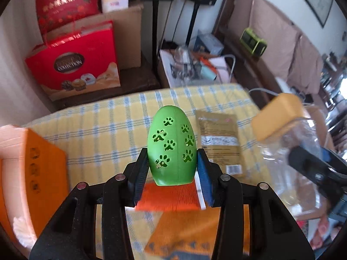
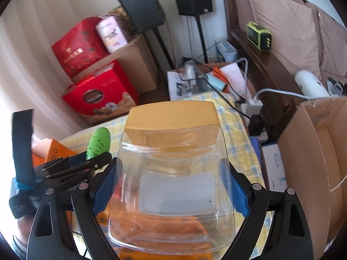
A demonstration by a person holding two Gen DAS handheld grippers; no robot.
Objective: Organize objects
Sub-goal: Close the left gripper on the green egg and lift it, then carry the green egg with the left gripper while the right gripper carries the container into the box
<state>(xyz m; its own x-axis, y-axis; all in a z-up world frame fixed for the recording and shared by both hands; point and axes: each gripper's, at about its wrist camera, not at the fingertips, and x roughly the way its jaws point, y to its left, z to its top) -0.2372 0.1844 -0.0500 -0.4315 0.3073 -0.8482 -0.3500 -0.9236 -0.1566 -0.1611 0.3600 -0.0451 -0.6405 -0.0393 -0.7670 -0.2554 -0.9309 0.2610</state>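
Left wrist view: the left gripper (image 1: pixel 172 166) is clamped on one green egg (image 1: pixel 171 144) with paw-print holes. The egg stands up, and the two pads press on its lower half. It hangs in the air above the yellow checked cloth (image 1: pixel 108 125). The egg is smooth and round, so it could slip out, mostly because it is held low and the top is free to tip. Under it lies one orange pad (image 1: pixel 169 197), so a drop would land there and the egg could roll off. On the cloth I count one brown packet (image 1: pixel 219 138), lying flat, well apart from the egg. One orange box (image 1: pixel 41 173) is at the left. At the right, one clear jar (image 1: pixel 290 151) with a yellow lid shows, blurred.

Right wrist view: the right gripper (image 2: pixel 173 184) is clamped on that one jar (image 2: pixel 173 186), with its blue pads pressed on both sides, spread wide. The yellow lid (image 2: pixel 173 117) points away from the camera. The jar looks empty and is up off the cloth. Its walls are slick and slope in, so it could slide out of the pads. The egg (image 2: pixel 98 144) and left gripper (image 2: pixel 86 162) are just beside the jar, so the two could bump. One big cardboard box (image 2: pixel 314 151) stands open at the right. It may be where things go, but I cannot tell.
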